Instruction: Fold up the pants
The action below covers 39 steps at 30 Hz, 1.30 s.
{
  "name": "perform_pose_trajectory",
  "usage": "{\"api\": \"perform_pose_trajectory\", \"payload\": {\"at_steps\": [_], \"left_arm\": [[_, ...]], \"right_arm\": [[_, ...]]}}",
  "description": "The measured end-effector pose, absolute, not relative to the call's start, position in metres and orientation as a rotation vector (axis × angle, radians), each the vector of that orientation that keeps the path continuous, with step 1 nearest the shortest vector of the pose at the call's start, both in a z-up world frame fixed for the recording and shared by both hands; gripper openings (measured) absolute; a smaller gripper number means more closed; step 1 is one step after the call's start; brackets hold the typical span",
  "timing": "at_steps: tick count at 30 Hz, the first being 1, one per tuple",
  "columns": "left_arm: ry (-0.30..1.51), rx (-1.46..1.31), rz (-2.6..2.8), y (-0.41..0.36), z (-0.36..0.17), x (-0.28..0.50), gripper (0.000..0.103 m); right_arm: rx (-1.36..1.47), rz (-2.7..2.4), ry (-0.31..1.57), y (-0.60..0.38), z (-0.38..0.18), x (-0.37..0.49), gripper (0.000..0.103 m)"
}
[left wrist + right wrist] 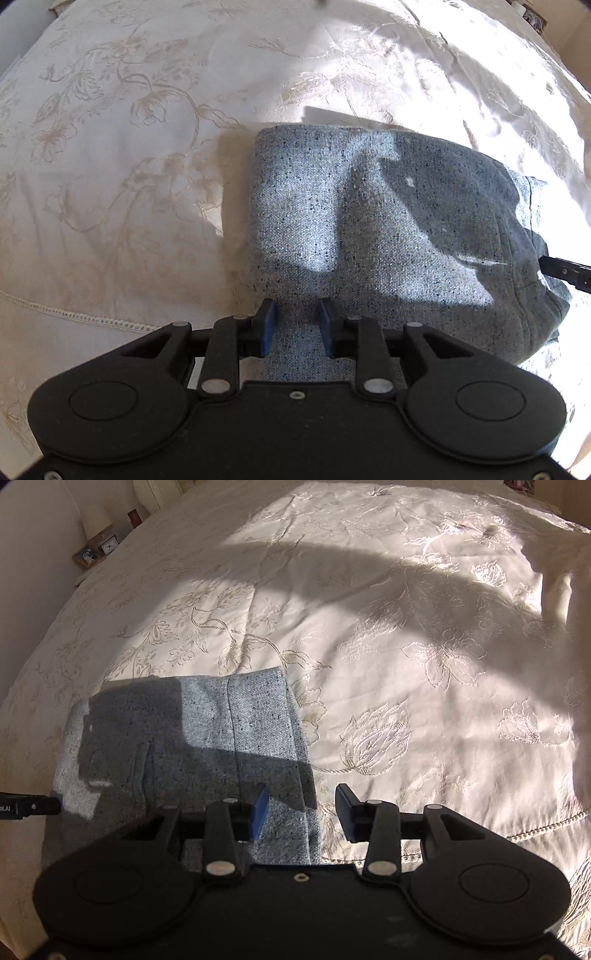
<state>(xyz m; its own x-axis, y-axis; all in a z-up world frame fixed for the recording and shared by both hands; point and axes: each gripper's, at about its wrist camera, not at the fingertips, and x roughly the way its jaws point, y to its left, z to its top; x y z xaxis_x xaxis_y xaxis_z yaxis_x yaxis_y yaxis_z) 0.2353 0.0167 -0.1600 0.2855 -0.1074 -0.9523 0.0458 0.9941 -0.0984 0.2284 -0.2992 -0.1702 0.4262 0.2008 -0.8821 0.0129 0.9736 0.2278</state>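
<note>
Item: grey knit pants (369, 229), folded to a compact bundle, lying on an embroidered cream bedspread (129, 129). L gripper (297, 325): jaws narrowly apart over the near edge, no cloth seen pinched. R gripper (301, 812): jaws wide, straddling the bundle's right edge, nothing held. Risk: a finger catching the top layer on lift-off could drag the fold open; the soft bedding gives little resistance.

Speckled knit pants (388, 229) lie on a satiny embroidered bedspread (129, 147).
</note>
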Motion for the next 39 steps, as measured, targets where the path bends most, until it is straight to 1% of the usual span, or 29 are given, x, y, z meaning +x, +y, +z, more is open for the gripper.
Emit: {"api": "perform_pose_trajectory", "payload": {"at_steps": [2, 5, 6, 7, 8, 10, 12, 15, 20, 23, 25, 26, 27, 28, 29, 30, 32, 33, 39], "left_arm": [[1.281, -0.037, -0.111, 0.012, -0.165, 0.235, 0.036], [1.276, -0.018, -0.118, 0.009, -0.171, 0.236, 0.041], [1.271, -0.018, -0.116, 0.009, -0.172, 0.237, 0.047], [1.267, -0.018, -0.107, 0.01, -0.174, 0.237, 0.05], [1.268, -0.021, -0.094, 0.012, -0.175, 0.237, 0.057], [1.276, -0.053, -0.077, 0.02, -0.179, 0.24, 0.068], [1.289, -0.12, -0.081, 0.032, -0.183, 0.241, 0.072], [1.293, -0.201, -0.102, 0.045, -0.186, 0.241, 0.073], [1.276, -0.192, -0.127, 0.038, -0.187, 0.243, 0.074], [1.277, -0.218, -0.116, 0.036, -0.188, 0.246, 0.071], [1.292, -0.296, -0.114, 0.039, -0.187, 0.249, 0.059], [1.301, -0.327, -0.119, 0.041, -0.186, 0.25, 0.056], [1.305, -0.34, -0.134, 0.041, -0.183, 0.25, 0.046], [1.307, -0.339, -0.15, 0.04, -0.18, 0.251, 0.039], [1.296, -0.323, -0.156, 0.038, -0.174, 0.25, 0.031], [1.283, -0.299, -0.161, 0.034, -0.168, 0.25, 0.028], [1.243, -0.25, -0.178, 0.028, -0.154, 0.247, 0.025], [1.224, -0.235, -0.182, 0.025, -0.147, 0.244, 0.024], [1.155, -0.272, -0.148, 0.036, -0.117, 0.232, 0.022]], "right_arm": [[0.226, 0.134, 1.13, -0.301, -0.176, 0.232, 0.044], [0.236, 0.173, 1.114, -0.301, -0.181, 0.236, 0.047], [0.24, 0.183, 1.112, -0.301, -0.183, 0.238, 0.047], [0.247, 0.192, 1.108, -0.302, -0.186, 0.239, 0.048], [0.257, 0.199, 1.103, -0.302, -0.188, 0.239, 0.048], [0.289, 0.206, 1.098, -0.305, -0.192, 0.24, 0.049], [0.323, 0.207, 1.099, -0.309, -0.194, 0.24, 0.05], [0.358, 0.212, 1.104, -0.313, -0.196, 0.242, 0.051], [0.468, 0.201, 1.134, -0.323, -0.201, 0.247, 0.051], [0.577, 0.181, 1.159, -0.331, -0.206, 0.249, 0.051], [0.629, 0.195, 1.157, -0.332, -0.206, 0.248, 0.047], [0.64, 0.195, 1.153, -0.33, -0.204, 0.246, 0.04], [0.624, 0.185, 1.142, -0.326, -0.201, 0.242, 0.034], [0.598, 0.176, 1.132, -0.322, -0.197, 0.239, 0.033], [0.582, 0.165, 1.124, -0.319, -0.193, 0.237, 0.029], [0.571, 0.151, 1.114, -0.317, -0.189, 0.236, 0.023], [0.566, 0.13, 1.092, -0.316, -0.18, 0.233, 0.018], [0.565, 0.122, 1.081, -0.316, -0.175, 0.229, 0.017], [0.543, 0.092, 1.059, -0.305, -0.153, 0.219, 0.016]]}}
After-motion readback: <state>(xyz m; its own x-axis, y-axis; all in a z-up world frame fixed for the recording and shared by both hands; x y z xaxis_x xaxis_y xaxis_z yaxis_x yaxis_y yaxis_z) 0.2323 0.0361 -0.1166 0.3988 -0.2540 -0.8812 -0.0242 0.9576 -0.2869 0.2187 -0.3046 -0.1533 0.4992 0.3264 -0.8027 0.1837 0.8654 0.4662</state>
